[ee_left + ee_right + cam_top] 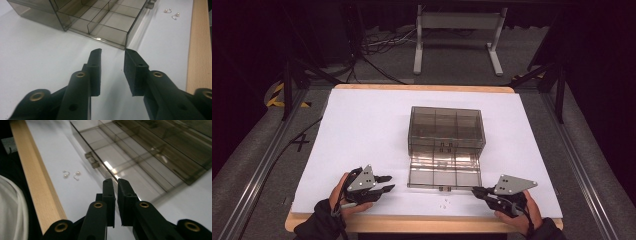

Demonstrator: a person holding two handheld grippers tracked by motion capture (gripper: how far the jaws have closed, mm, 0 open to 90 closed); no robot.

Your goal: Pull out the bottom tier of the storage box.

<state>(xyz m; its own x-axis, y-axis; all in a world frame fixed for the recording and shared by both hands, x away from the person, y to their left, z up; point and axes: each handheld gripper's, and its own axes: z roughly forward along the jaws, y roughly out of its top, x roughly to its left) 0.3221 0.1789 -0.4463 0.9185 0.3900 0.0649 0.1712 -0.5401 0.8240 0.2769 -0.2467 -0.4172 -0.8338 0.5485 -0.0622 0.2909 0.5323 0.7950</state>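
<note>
Smoky organiser box (446,131) mid-worktop, lid (444,171) folded flat toward near edge, two pearl earrings (445,203) just before it; left tool (385,183) parted and empty, right tool (475,190) nearly closed, empty, poised for pickup.

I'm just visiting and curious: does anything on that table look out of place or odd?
Two small pearl earrings lie loose on the white table, just outside the open lid of the smoky plastic organizer box, whose compartments look empty. Nothing looks damaged or spilled.
</note>
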